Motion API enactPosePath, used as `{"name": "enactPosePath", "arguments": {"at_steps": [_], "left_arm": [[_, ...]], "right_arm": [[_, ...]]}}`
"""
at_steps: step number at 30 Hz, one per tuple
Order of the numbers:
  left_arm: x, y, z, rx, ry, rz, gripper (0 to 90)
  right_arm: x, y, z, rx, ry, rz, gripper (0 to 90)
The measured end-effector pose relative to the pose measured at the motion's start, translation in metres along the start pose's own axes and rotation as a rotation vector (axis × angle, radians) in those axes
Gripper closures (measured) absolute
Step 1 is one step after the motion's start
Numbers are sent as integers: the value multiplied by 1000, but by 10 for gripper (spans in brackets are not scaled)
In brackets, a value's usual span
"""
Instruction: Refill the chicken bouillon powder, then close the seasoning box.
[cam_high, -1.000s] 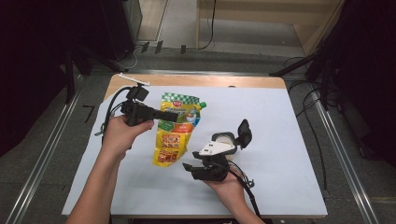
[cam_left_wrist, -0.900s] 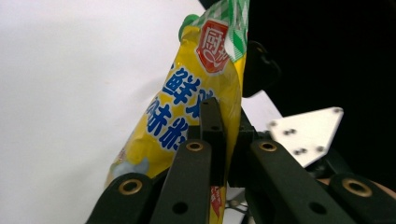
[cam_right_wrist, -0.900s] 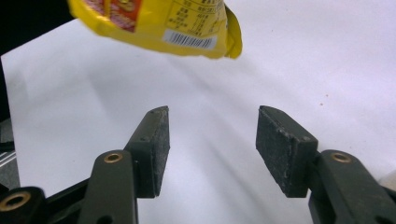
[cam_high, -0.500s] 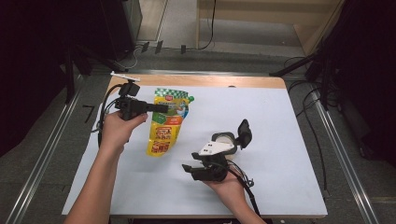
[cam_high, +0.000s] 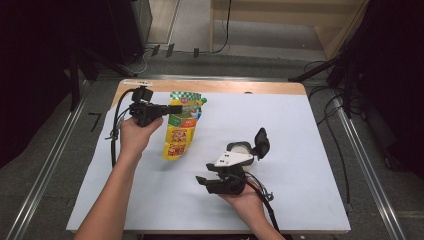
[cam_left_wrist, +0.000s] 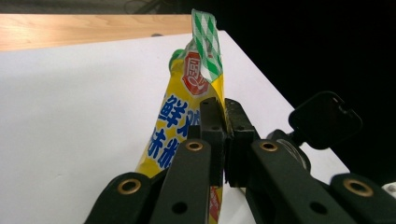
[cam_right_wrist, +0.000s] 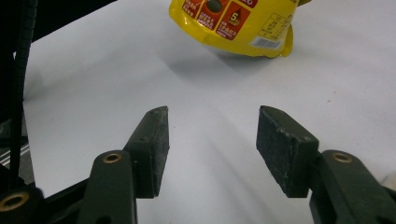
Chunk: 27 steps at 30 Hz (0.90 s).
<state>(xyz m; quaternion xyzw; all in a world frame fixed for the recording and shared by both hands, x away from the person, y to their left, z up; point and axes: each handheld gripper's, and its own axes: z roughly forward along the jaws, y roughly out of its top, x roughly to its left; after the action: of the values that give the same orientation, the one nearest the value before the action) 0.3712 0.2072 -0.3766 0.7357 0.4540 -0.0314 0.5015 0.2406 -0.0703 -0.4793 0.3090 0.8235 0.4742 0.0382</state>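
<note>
1. Where the high view looks down on the white-covered table (cam_high: 300, 130), the left gripper (cam_high: 176, 108) holds a yellow seasoning pouch (cam_high: 180, 135) near the table's far left corner.
2. Its jaws are clamped together on the pouch's side edge, below the green-checked top strip (cam_left_wrist: 205, 42); the pouch's bottom appears to rest on the table.
3. The right gripper (cam_right_wrist: 210, 149) rests low over the table near the front, jaws apart with nothing between them, pointing toward the pouch's base.
</note>
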Motion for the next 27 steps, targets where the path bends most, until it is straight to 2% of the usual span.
{"name": "enactPosePath", "arguments": {"at_steps": [8,13,16,17,19,21,27], "left_arm": [[-5,-8,-13,19,23,27,887],[-8,-14,-21,32,56,49,869],[-9,-18,-24,36,104,66,851],[-9,-20,-26,34,108,71,846],[-9,-23,-29,27,92,80,835],[-10,-26,-33,17,100,85,824],[-13,-33,-39,27,90,92,824]], "right_arm": [[-2,3,-4,-9,-3,4,455],[-3,4,-6,-2,-3,12,462],[-3,5,-6,-1,0,7,464],[-3,5,-5,0,2,6,464],[-2,5,-5,4,4,9,466],[-2,6,-5,5,7,-1,468],[-1,8,-4,8,15,-6,472]]}}
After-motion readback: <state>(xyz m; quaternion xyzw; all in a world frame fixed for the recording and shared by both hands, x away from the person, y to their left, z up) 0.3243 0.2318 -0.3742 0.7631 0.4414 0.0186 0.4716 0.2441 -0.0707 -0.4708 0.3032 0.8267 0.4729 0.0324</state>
